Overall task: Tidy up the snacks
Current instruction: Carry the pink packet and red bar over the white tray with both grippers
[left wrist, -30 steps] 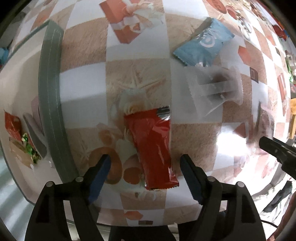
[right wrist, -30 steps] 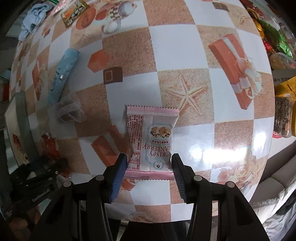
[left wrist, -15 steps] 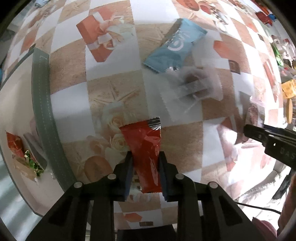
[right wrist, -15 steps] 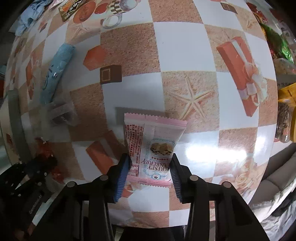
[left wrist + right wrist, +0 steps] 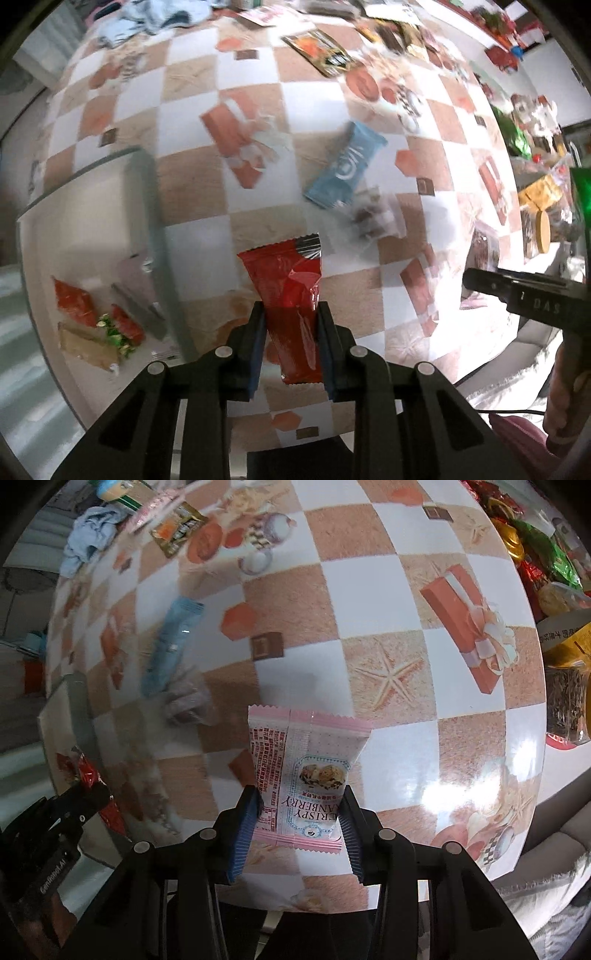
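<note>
My left gripper [image 5: 290, 332] is shut on a red snack packet [image 5: 291, 295] and holds it above the checkered tablecloth, just right of a white tray with a grey rim [image 5: 147, 206]. The tray holds several small snacks [image 5: 96, 328]. My right gripper [image 5: 301, 816] is shut on a pink-and-white cranberry snack packet [image 5: 306, 771], lifted off the table. A blue snack packet [image 5: 347, 166] and a clear-wrapped snack [image 5: 373, 218] lie on the cloth beyond the left gripper; the blue packet also shows in the right wrist view [image 5: 171, 650].
A pile of snack bags [image 5: 546, 554] crowds the right table edge. A dark flat packet [image 5: 317, 51] and a blue cloth [image 5: 90, 531] lie at the far side. The right gripper's body [image 5: 532, 299] shows at the right of the left wrist view.
My left gripper closed on the red packet and lifted it, tilting up toward the tray. My right gripper tightened on the pink packet and raised it off the table.
</note>
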The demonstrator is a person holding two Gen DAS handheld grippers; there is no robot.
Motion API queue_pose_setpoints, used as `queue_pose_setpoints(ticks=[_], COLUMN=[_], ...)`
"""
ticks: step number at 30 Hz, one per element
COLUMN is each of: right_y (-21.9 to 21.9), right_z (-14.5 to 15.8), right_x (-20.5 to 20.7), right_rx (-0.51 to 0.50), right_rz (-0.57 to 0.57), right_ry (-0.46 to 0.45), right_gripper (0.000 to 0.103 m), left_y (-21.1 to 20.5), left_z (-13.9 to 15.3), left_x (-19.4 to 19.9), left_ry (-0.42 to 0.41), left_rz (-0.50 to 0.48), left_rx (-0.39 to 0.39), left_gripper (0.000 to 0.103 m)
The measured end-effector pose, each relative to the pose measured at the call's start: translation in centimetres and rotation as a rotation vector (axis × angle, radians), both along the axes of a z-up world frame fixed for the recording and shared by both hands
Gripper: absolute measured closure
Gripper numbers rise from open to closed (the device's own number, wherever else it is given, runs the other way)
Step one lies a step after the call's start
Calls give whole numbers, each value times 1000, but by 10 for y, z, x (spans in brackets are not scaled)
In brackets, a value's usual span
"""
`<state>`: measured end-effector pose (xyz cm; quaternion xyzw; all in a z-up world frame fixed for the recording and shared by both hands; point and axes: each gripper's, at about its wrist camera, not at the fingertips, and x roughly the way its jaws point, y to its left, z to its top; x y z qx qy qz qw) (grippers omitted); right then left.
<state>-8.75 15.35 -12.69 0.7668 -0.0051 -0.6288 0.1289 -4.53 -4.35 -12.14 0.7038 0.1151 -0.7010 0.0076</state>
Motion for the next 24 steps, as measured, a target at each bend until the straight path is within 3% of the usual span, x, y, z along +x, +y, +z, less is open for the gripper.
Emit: queue_pose_setpoints(ticks=[12,13,24], right_y=[-30,-39,-89], right_z=[29,42,53], right_x=[10,9,18], right_rx=[-25,-25,-19], right_rz=[98,109,220], right_ry=[62,68,110], right_gripper=[58,58,58], left_y=[-43,-45,-78], left_z=[22,24,33], left_x=[25,26,45], left_ry=[52,57,96], left_rz=[62,68,124], left_rx=[-41,-43,-77], left_gripper=[75,74,74])
